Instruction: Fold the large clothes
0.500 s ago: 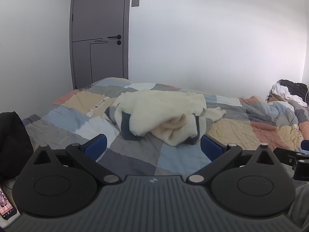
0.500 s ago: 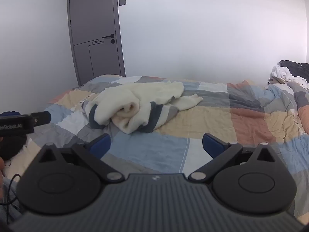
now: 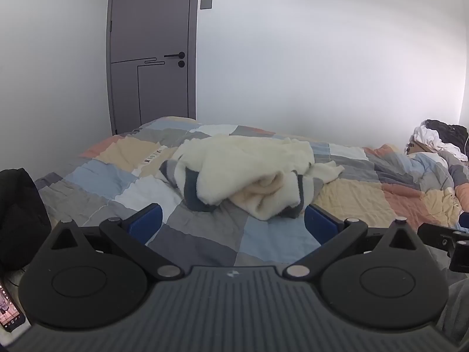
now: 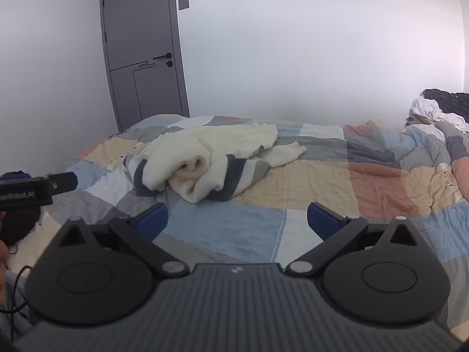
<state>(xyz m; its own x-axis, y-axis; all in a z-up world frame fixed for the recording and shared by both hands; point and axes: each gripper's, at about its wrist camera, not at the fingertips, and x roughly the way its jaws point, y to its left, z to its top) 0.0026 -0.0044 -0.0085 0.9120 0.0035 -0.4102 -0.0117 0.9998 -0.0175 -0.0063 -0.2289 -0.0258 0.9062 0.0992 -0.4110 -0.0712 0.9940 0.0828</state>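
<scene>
A cream fleece garment with dark blue and grey stripes point(image 3: 249, 173) point(image 4: 205, 161) lies crumpled in a heap on the patchwork bed cover point(image 3: 269, 237) point(image 4: 322, 182). My left gripper point(image 3: 233, 221) is open, its blue-padded fingers wide apart just short of the heap, nothing between them. My right gripper point(image 4: 237, 218) is open too, hovering over bare cover to the right of and nearer than the garment. The left gripper's body point(image 4: 29, 189) shows at the right wrist view's left edge.
A grey door point(image 3: 152, 52) stands shut behind the bed's far left corner. White and dark clothes point(image 3: 439, 138) point(image 4: 439, 108) are piled at the far right of the bed. A dark bag point(image 3: 20, 214) and a phone point(image 3: 8, 311) lie at the left.
</scene>
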